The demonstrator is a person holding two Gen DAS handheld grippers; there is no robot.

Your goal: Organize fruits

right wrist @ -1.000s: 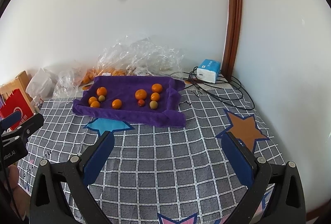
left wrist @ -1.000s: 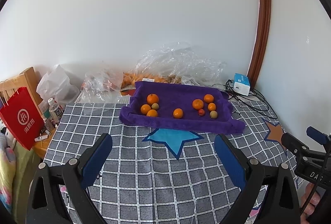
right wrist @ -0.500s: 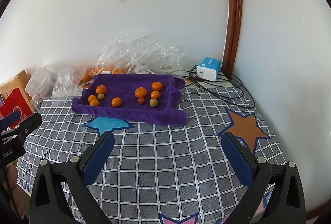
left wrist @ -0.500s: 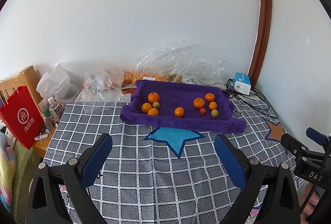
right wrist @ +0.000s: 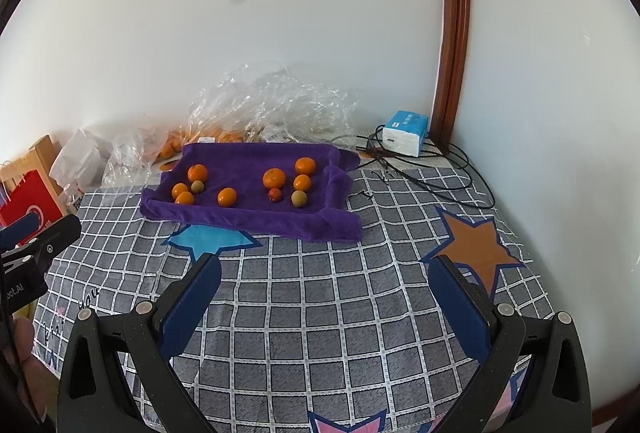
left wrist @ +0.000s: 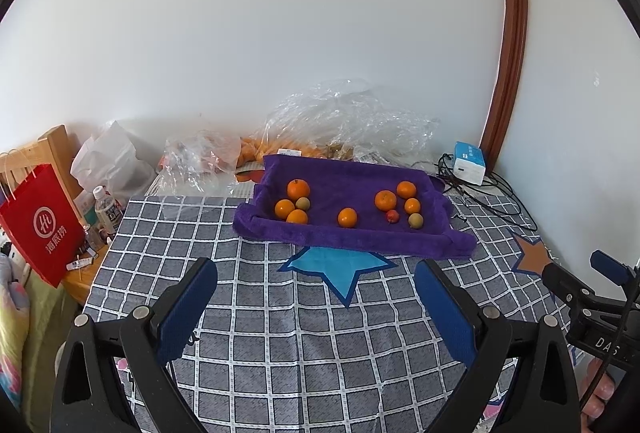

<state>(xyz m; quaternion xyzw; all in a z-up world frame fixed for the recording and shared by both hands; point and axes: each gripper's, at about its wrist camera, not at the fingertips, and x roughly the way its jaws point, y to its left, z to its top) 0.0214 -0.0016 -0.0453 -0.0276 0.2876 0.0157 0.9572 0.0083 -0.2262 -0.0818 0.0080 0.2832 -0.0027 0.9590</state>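
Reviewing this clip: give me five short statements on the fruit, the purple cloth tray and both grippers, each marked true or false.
1. Both the left gripper and the right gripper are open and empty. True.
2. The small red fruit lies on the checked tablecloth. False: it lies inside the purple cloth tray.
3. Seven orange tangerines lie in the tray. True.
4. The single orange tangerine near the tray's middle touches another fruit. False: it lies apart.
5. A gripper touches the tray. False: both are short of it.
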